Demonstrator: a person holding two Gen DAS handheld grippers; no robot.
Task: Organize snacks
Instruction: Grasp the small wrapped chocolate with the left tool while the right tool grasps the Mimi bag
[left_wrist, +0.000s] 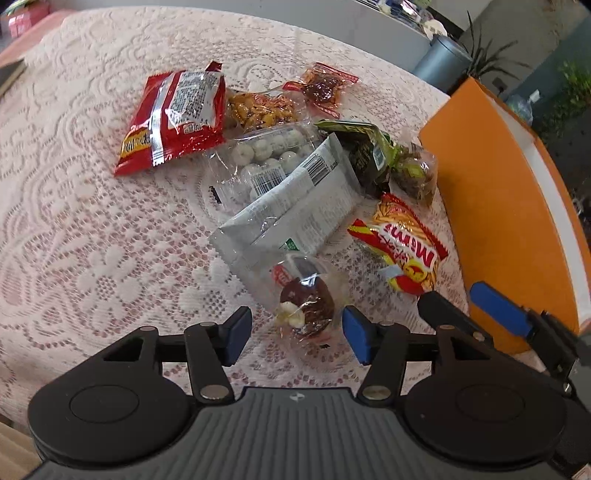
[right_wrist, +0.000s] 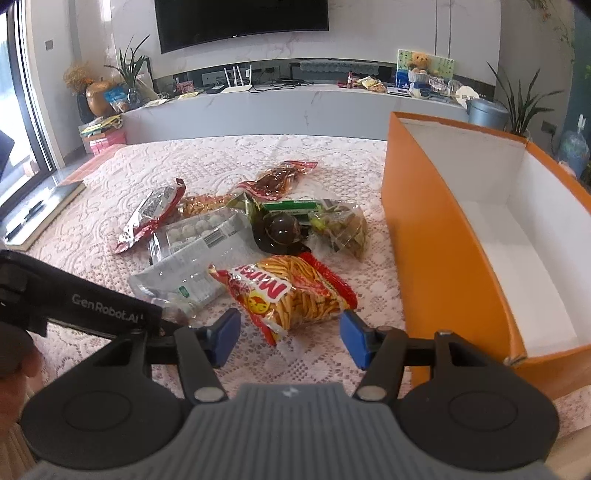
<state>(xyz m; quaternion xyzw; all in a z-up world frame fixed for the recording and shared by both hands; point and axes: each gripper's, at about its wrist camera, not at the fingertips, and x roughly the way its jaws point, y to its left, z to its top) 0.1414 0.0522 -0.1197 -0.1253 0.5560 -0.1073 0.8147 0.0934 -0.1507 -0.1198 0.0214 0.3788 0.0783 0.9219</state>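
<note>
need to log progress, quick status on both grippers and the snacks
Left gripper open, round dark candy pack between its fingers. Right gripper open at Mamee noodle pack. Orange box empty, nothing blocking.

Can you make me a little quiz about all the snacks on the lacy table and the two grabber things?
1. True or false: the orange cardboard box already has snacks in it.
2. Which packet lies between the fingers of the right gripper? A) big red foil bag B) yellow and red Mamee noodle-snack packet C) clear tray of white balls
3. Fill in: the left gripper is lined up on a clear-wrapped ____ round snack.

Key:
1. False; the part of the white inside we can see is bare.
2. B; the jaws are open, not squeezing.
3. Brown; those jaws are open too.
</note>
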